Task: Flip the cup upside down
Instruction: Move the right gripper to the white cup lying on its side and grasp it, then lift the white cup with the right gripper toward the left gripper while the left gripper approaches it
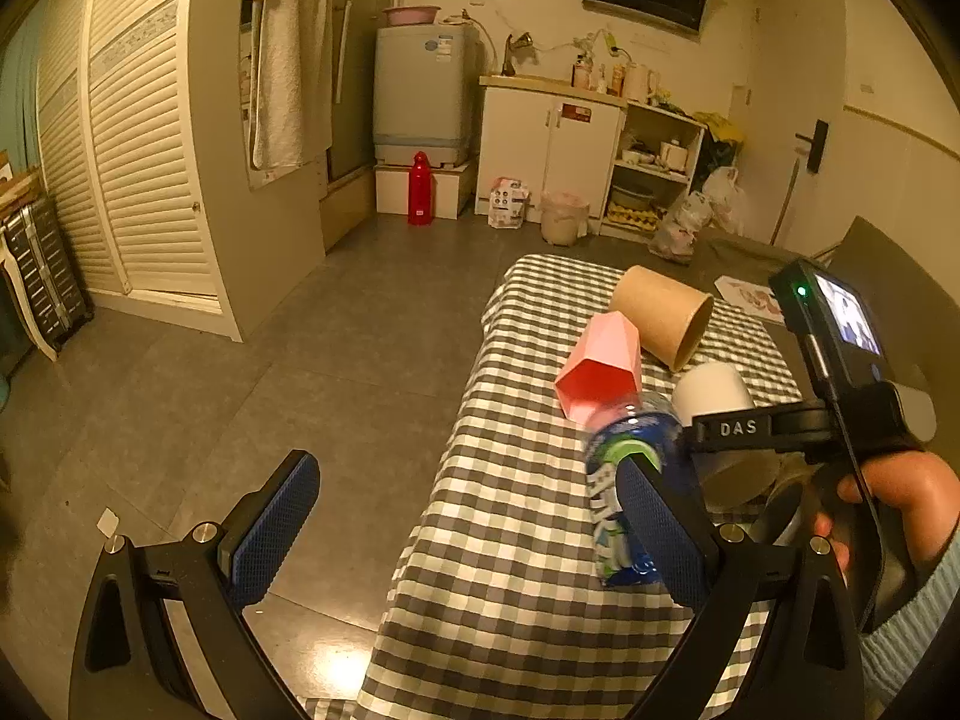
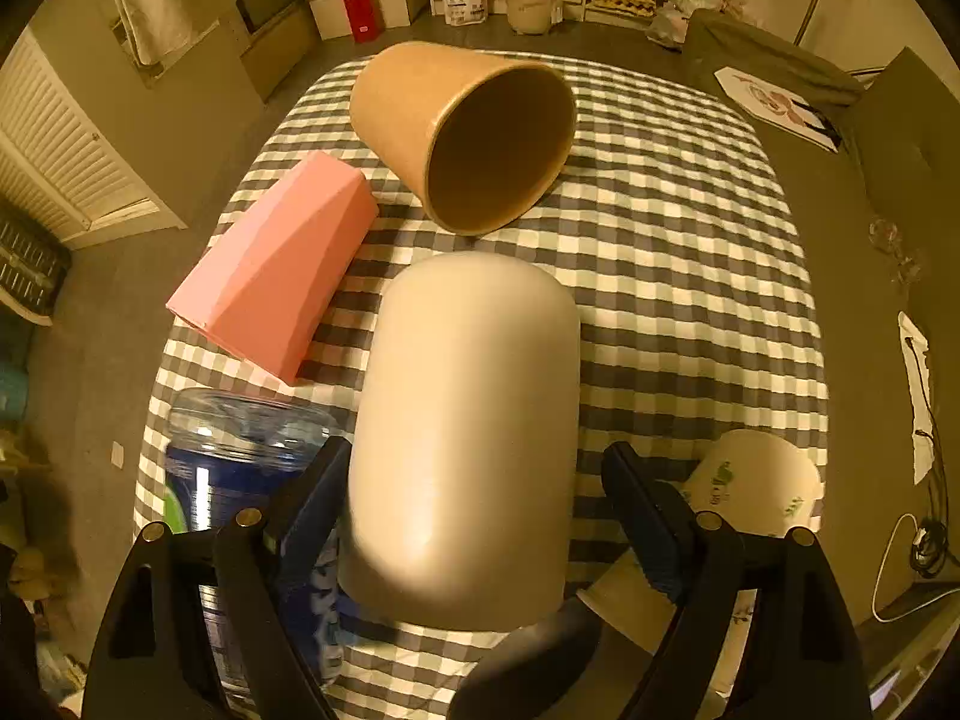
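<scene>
Left gripper (image 1: pixel 468 531): black angular frame; blue mesh-textured pads (image 1: pixel 273 525); silver round screws at finger bases; triangular cutouts in side arms. Right gripper (image 2: pixel 474 501): same black frame, dark blue pads (image 2: pixel 312 510), brass-toned screws; "DAS" in white on its black bar; small lit screen, green LED. Hand (image 1: pixel 888 498): bare skin; light blue ribbed sleeve (image 1: pixel 918 618).

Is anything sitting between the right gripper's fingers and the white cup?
Nothing visible does. The white cup lies on its side on the checked cloth, already between the open fingers of the right gripper. The water bottle stands just outside one finger, and a paper cup outside the other.
</scene>
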A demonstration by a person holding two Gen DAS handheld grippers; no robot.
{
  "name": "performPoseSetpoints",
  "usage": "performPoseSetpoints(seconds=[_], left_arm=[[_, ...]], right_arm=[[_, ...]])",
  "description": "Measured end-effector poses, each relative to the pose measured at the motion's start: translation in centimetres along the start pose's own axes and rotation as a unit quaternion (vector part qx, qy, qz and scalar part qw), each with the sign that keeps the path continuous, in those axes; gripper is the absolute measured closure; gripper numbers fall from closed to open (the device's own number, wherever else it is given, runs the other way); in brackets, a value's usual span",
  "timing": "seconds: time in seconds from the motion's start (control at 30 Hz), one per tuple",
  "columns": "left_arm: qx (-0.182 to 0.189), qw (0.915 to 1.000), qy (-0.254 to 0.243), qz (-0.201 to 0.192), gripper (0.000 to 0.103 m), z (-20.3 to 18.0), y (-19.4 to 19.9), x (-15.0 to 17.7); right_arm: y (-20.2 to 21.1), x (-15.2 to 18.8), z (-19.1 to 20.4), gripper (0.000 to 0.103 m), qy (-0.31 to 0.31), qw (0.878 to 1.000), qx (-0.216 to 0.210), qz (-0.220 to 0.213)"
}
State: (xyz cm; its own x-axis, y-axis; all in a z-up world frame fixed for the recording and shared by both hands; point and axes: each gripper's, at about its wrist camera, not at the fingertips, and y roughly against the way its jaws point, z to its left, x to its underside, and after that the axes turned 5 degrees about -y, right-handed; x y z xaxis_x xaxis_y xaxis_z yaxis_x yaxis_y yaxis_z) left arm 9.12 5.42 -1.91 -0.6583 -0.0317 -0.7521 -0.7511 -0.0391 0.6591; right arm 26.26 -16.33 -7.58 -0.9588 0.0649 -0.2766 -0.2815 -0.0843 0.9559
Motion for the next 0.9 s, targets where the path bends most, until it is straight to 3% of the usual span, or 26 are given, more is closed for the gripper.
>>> performPoseSetpoints(seconds=[0.23, 0.5, 0.67, 0.9], left_arm=[[0.000, 1.0000, -0.006, 0.003, 0.001, -0.4, -0.1, 0.2], [-0.002, 0.9999, -0.010, 0.002, 0.001, -0.5, -0.1, 0.4], [-0.004, 0.9998, -0.019, 0.003, 0.001, -0.9, -0.1, 0.6], [-0.007, 0.9994, -0.034, 0.004, 0.001, -1.6, 0.4, 1.1]], right_arm=[[-0.3, 0.0, 0.3, 0.031, -0.010, 1.000, -0.017, 0.011], [4.5, 1.8, -0.4, 0.032, -0.004, 0.999, -0.016, -0.046], [9.1, 4.7, 0.0, 0.032, 0.016, 0.996, -0.018, -0.089], [12.5, 9.9, 0.6, 0.032, 0.032, 0.993, -0.043, -0.106]])
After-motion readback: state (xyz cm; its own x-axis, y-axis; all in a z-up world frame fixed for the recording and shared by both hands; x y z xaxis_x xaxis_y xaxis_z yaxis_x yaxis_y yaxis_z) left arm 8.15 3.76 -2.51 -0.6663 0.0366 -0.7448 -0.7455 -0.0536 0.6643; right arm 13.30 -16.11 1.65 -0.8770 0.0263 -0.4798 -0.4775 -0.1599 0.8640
